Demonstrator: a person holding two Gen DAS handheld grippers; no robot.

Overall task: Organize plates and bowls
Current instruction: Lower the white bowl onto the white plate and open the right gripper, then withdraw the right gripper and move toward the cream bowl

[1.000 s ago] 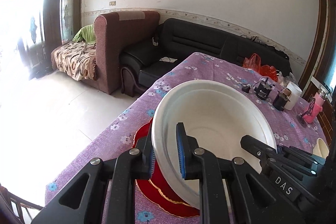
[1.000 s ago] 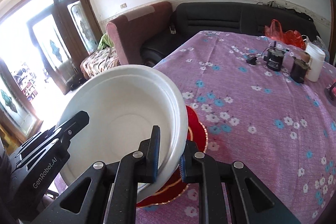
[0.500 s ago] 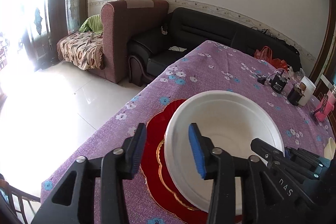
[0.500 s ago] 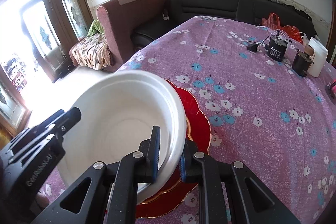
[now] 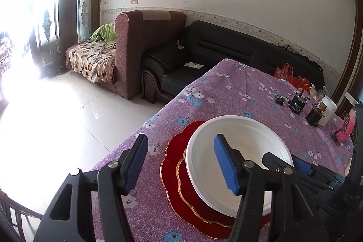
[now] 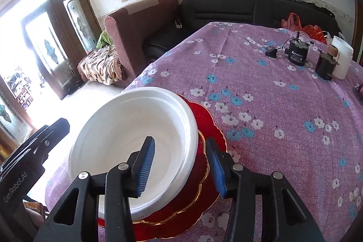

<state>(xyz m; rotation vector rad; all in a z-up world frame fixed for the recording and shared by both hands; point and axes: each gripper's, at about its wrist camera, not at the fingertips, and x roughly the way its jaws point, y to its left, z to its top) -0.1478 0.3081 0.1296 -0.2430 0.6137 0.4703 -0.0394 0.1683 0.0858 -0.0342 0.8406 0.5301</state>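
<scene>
- The white bowl sits on red gold-rimmed plates near the edge of the table's purple flowered cloth.
- Your left gripper is opening; its jaws straddle the bowl's rim, pads clear of it.
- Your right gripper is opening too, astride the opposite rim, gripping nothing.
- A white jar and a black device stand well apart at the far side.

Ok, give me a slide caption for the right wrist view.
Right gripper opening around the white bowl rim, bowl resting on stacked red plates.
</scene>
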